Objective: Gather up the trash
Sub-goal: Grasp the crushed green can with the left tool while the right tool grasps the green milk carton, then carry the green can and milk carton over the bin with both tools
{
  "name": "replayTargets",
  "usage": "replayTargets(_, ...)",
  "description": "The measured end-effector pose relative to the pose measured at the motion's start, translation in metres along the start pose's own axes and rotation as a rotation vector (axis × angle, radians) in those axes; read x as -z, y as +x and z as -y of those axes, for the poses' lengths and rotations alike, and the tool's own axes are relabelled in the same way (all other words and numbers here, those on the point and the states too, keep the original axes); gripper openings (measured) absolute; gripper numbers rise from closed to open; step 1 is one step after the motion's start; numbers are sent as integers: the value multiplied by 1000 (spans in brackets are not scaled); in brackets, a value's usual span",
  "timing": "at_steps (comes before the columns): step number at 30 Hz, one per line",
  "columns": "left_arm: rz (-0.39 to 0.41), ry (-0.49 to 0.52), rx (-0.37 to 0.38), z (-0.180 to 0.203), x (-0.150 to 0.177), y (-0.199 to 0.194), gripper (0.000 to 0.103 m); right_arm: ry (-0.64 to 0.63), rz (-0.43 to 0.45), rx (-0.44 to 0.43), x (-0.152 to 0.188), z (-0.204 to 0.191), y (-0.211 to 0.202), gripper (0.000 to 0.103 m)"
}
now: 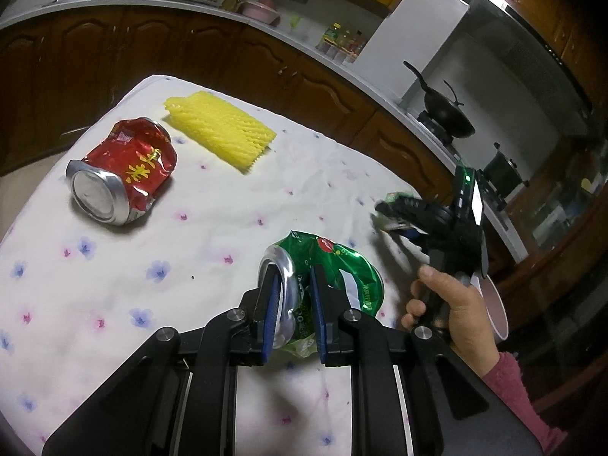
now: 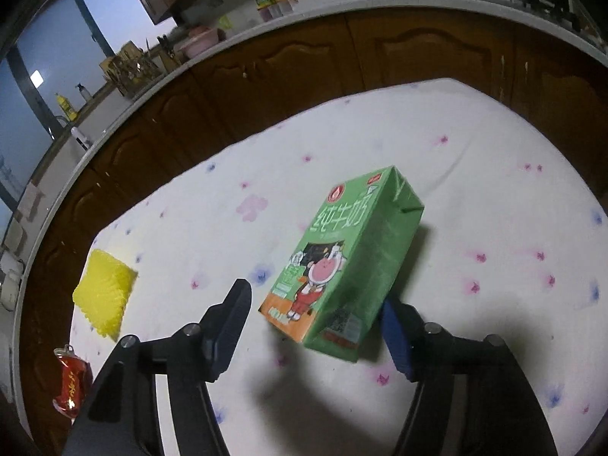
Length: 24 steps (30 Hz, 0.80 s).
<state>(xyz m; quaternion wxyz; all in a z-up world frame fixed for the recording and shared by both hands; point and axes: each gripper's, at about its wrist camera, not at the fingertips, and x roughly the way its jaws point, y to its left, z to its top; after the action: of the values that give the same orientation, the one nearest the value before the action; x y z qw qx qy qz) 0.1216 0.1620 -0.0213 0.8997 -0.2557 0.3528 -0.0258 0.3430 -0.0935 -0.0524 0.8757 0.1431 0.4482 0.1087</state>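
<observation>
My left gripper (image 1: 292, 288) is shut on a crushed green can (image 1: 334, 266), held just above the flowered tablecloth (image 1: 228, 228). A crushed red can (image 1: 125, 167) lies at the left, and a yellow foam net (image 1: 220, 129) lies beyond it. In the right wrist view a green milk carton (image 2: 342, 258) lies on the cloth (image 2: 494, 190) between the jaws of my right gripper (image 2: 315, 296). The left finger (image 2: 231, 304) stands clear of the carton, so the gripper is open. The foam net (image 2: 104, 296) and the red can (image 2: 72, 383) show at the far left.
Brown wooden cabinets under a pale counter (image 1: 342, 64) curve around the far side of the table. A black wok (image 1: 448, 114) sits on the stove at right. A pink cup (image 1: 494, 311) shows behind the hand (image 1: 448, 304) at the table's right edge.
</observation>
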Motion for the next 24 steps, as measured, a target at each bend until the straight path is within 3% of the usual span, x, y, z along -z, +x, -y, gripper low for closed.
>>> replayTargets(1, 1, 0, 2, 1, 0, 0, 14, 5, -6, -12, 0, 3, 0, 36)
replayTargets(6, 4, 9, 19, 8, -4, 1, 14, 7, 6, -83, 10, 20, -17, 36)
replayTargets(13, 18, 39, 59, 34, -8, 2, 14, -63, 29, -175, 27, 46, -73, 36)
replayTargets(24, -21, 135, 162, 111, 1, 26, 14, -107, 81, -165, 56, 111, -164, 36)
